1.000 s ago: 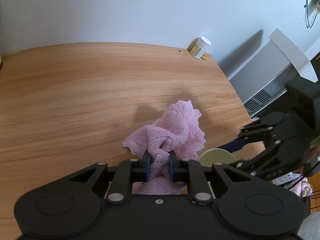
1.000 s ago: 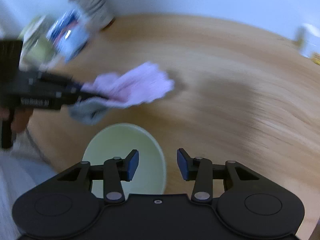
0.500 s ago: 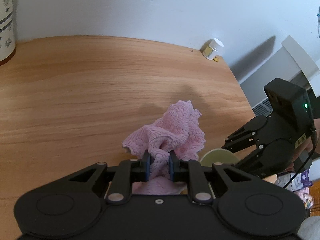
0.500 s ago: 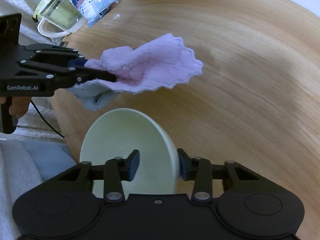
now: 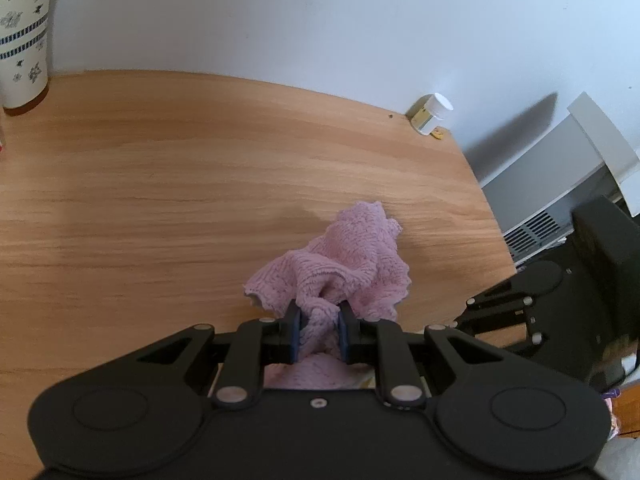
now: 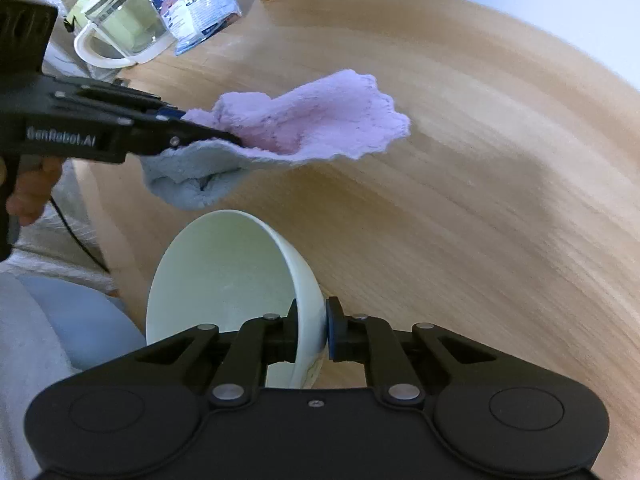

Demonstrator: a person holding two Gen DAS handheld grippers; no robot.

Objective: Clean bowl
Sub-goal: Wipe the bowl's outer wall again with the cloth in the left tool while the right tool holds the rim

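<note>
Right wrist view: our right gripper point(image 6: 313, 332) pinches the tilted bowl point(image 6: 224, 276) by its rim, presenting its inside to the cloth point(image 6: 304, 128). We judge wiping not yet begun; our left gripper point(image 5: 319, 334) has its fingers clamped on that cloth above the tabletop point(image 5: 160, 184).

Home — wooden table point(image 5: 200, 184), glass kettle point(image 6: 120, 28), snack bag point(image 6: 196, 4), radiator point(image 5: 552, 200).

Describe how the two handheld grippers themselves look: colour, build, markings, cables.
Both grippers are matte black with scissor-like linkages, silver pivot pins and blue pads on the fingers. The left gripper carries white "GenRobot.AI" lettering and a black cable; a bare hand holds it.
</note>
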